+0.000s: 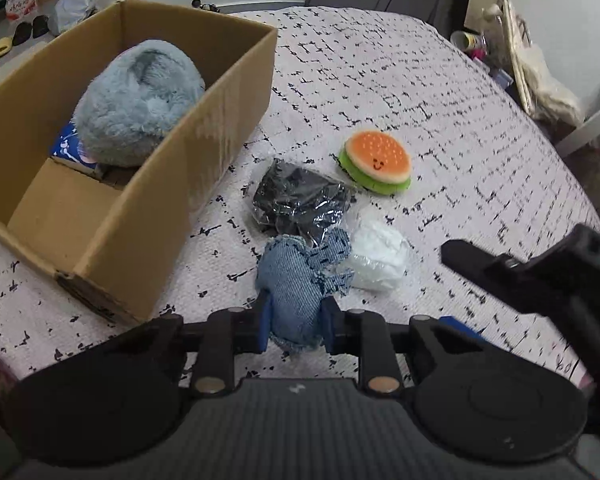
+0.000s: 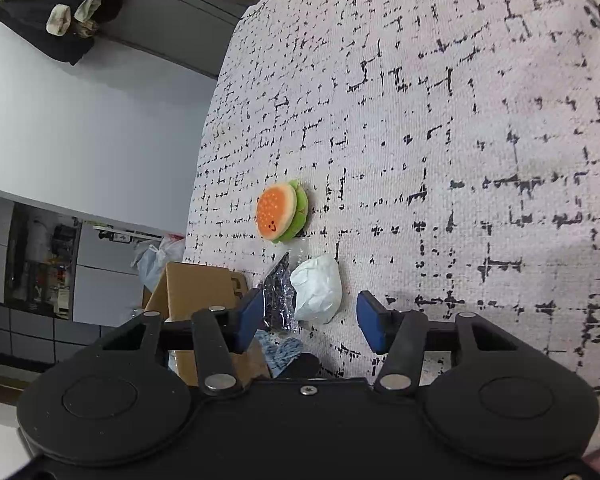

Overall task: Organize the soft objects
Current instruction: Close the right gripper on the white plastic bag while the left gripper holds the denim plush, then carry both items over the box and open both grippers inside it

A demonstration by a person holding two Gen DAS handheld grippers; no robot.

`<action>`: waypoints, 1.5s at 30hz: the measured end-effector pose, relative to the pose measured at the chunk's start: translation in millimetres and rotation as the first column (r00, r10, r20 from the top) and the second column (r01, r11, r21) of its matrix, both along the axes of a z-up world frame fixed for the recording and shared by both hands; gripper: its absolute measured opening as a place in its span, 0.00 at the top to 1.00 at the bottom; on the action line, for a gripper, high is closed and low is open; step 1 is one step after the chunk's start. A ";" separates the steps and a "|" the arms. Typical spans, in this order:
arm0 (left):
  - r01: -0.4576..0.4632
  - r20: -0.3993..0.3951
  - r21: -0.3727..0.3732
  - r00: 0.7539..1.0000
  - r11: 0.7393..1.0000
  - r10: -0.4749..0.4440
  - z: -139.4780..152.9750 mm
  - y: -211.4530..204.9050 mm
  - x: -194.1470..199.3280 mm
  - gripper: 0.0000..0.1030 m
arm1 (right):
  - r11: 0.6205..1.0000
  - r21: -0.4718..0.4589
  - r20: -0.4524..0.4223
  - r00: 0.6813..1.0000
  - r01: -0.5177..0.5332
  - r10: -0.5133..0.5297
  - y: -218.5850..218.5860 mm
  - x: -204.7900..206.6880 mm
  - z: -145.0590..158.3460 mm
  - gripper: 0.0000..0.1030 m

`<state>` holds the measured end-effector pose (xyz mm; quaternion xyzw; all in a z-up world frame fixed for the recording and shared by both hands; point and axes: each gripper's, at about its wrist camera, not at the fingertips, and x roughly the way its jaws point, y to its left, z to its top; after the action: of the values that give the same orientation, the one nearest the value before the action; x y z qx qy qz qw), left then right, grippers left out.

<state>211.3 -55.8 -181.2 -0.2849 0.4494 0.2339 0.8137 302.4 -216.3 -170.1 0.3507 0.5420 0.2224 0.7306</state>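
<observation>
My left gripper (image 1: pixel 296 320) is shut on a blue denim pouch (image 1: pixel 296 280) with a frayed edge, just above the bedspread. Beyond it lie a black item in clear wrap (image 1: pixel 300 200), a white wrapped bundle (image 1: pixel 376 260) and a plush burger (image 1: pixel 376 162). A cardboard box (image 1: pixel 204 160) at the left holds a fluffy blue plush (image 1: pixel 140 104). My right gripper (image 2: pixel 306 320) is open, with the white bundle (image 2: pixel 318 292) and the black wrapped item (image 2: pixel 278 296) between its fingers. The burger (image 2: pixel 282 212) lies further ahead. The right gripper's body (image 1: pixel 540 276) shows at the right of the left wrist view.
The patterned white bedspread (image 1: pixel 380 80) covers the bed. The box (image 2: pixel 196 292) shows at the left in the right wrist view. Bags and slippers (image 1: pixel 4 44) lie on the floor beyond the box. Clutter stands past the bed's right edge (image 1: pixel 540 72).
</observation>
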 end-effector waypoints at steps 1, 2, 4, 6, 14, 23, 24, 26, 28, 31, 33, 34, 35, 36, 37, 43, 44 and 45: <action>-0.005 0.003 -0.007 1.000 1.000 0.005 0.2 1.2 -0.2 0.77 | 1.000 0.000 -0.004 1.000 -0.001 0.001 1.1 0.8 -2.2 0.49; -0.012 0.007 -0.014 1.000 1.000 0.012 0.4 2.3 -0.5 0.77 | 1.000 0.003 -0.011 1.000 -0.002 0.002 2.2 1.8 -4.7 0.49; -0.019 0.013 -0.031 1.000 0.999 0.019 0.4 4.6 -0.4 0.77 | 1.000 0.014 -0.018 1.000 0.001 -0.001 4.0 3.2 -8.8 0.50; -0.025 0.017 -0.049 1.000 0.998 0.026 0.2 7.9 -0.7 0.77 | 1.000 0.021 -0.022 1.000 0.003 -0.002 6.5 4.9 -12.5 0.50; -0.027 0.012 -0.102 1.000 0.994 0.028 -5.8 21.7 -2.8 0.77 | 1.000 -0.006 -0.020 1.000 0.003 -0.003 19.5 11.5 -21.6 0.52; -0.027 -0.001 -0.128 1.000 0.991 0.027 -12.4 35.2 2.3 0.77 | 0.995 -0.098 0.012 0.999 -0.033 0.034 39.7 16.7 -26.8 0.69; -0.027 -0.001 -0.129 1.000 0.991 0.027 -12.3 35.4 2.8 0.77 | 0.993 -0.109 0.017 0.999 -0.039 0.041 40.9 16.7 -26.5 0.69; -0.026 0.000 -0.128 1.000 0.991 0.026 -11.8 34.6 3.0 0.77 | 0.992 -0.116 0.021 0.999 -0.046 0.049 41.2 17.2 -24.9 0.71; -0.023 0.003 -0.123 1.000 0.992 0.024 -10.7 33.9 2.5 0.77 | 0.990 -0.131 0.032 0.998 -0.050 0.055 40.4 16.1 -21.2 0.71; -0.017 0.012 -0.123 1.000 0.992 0.019 -7.0 32.5 0.4 0.77 | 0.989 -0.145 0.056 0.997 -0.037 0.046 36.7 13.2 -12.0 0.71; -0.011 0.018 -0.125 1.000 0.992 0.013 -2.5 30.9 -1.8 0.77 | 0.990 -0.138 0.085 0.996 -0.027 0.039 32.1 8.7 -3.0 0.71; -0.004 0.025 -0.129 1.000 0.992 0.007 0.5 29.9 -2.9 0.77 | 0.990 -0.138 0.098 0.994 -0.026 0.040 30.6 6.5 1.1 0.71; 0.005 0.033 -0.129 0.999 0.992 -0.001 3.9 28.4 -3.9 0.77 | 0.990 -0.136 0.114 0.993 -0.027 0.042 29.1 3.3 6.2 0.71; 0.015 0.042 -0.124 0.999 0.992 -0.010 7.8 26.7 -5.0 0.77 | 0.990 -0.135 0.125 0.991 -0.027 0.044 27.8 0.9 10.3 0.71; 0.024 0.051 -0.119 0.999 0.993 -0.018 11.4 25.5 -6.1 0.77 | 0.991 -0.134 0.135 0.990 -0.027 0.045 27.4 -1.4 14.6 0.71; 0.043 0.093 -0.097 0.995 0.994 -0.033 34.3 22.3 -14.7 0.77 | 0.990 -0.144 0.173 0.984 -0.008 0.033 19.6 -14.8 36.6 0.71; 0.045 0.100 -0.090 0.994 0.995 -0.036 38.6 22.5 -16.2 0.77 | 0.989 -0.145 0.178 0.984 -0.001 0.027 17.7 -17.5 40.4 0.71; 0.047 0.106 -0.083 0.994 0.995 -0.038 42.7 22.6 -17.2 0.77 | 0.989 -0.145 0.184 0.983 0.004 0.023 17.2 -19.5 44.1 0.71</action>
<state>194.1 -33.1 -138.5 -0.3217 0.4217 0.1818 0.8280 282.9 -199.1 -126.0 0.2720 0.4881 0.2173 0.8003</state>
